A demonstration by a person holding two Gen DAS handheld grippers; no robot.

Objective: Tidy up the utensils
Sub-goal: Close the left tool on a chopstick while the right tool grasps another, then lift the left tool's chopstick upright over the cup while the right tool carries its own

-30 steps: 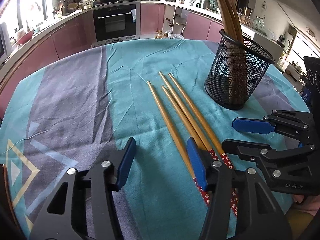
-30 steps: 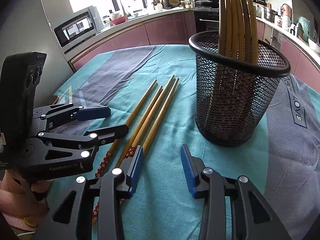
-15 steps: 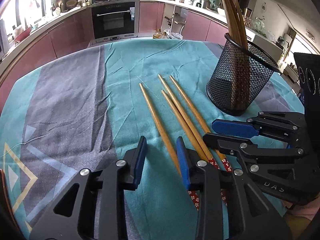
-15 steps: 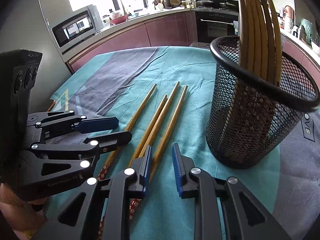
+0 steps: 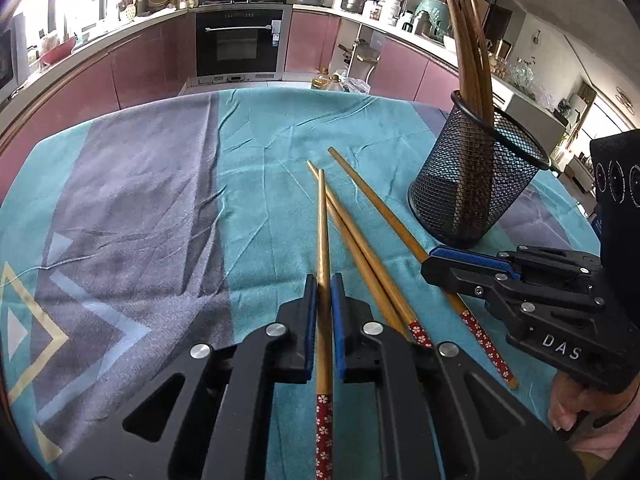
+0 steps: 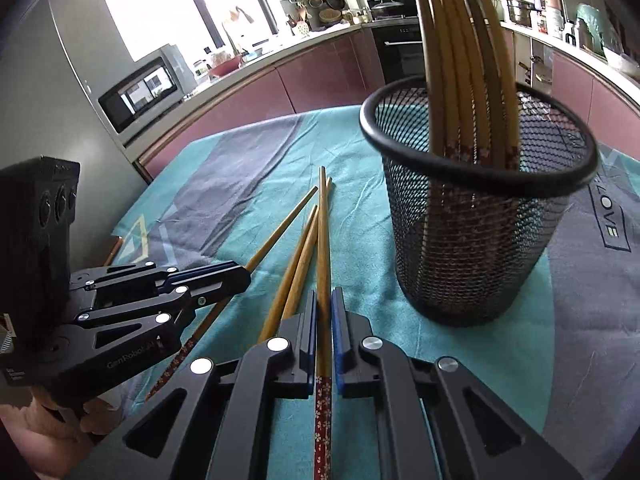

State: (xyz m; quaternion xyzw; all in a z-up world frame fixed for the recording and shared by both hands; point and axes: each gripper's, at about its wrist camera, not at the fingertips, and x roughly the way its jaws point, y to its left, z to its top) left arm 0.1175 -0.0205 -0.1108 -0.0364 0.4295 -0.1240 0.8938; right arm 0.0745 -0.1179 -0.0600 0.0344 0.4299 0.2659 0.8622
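I'm over a teal-and-grey tablecloth [image 5: 256, 184] in a kitchen, oven [image 5: 238, 46] behind. Left gripper [image 5: 324, 304] and right gripper [image 6: 324, 320] each pinch one chopstick; two lie loose beside the mesh holder [image 6: 476, 248]. Its chopsticks run off-frame.

Upper ends of the chopsticks in the mesh holder [image 6: 472, 240], cut off.

Tan chopsticks [image 5: 362, 248] with red floral ends; black mesh cup [image 5: 476, 184]; teal-and-grey cloth [image 5: 160, 208] with cream triangles at the left.
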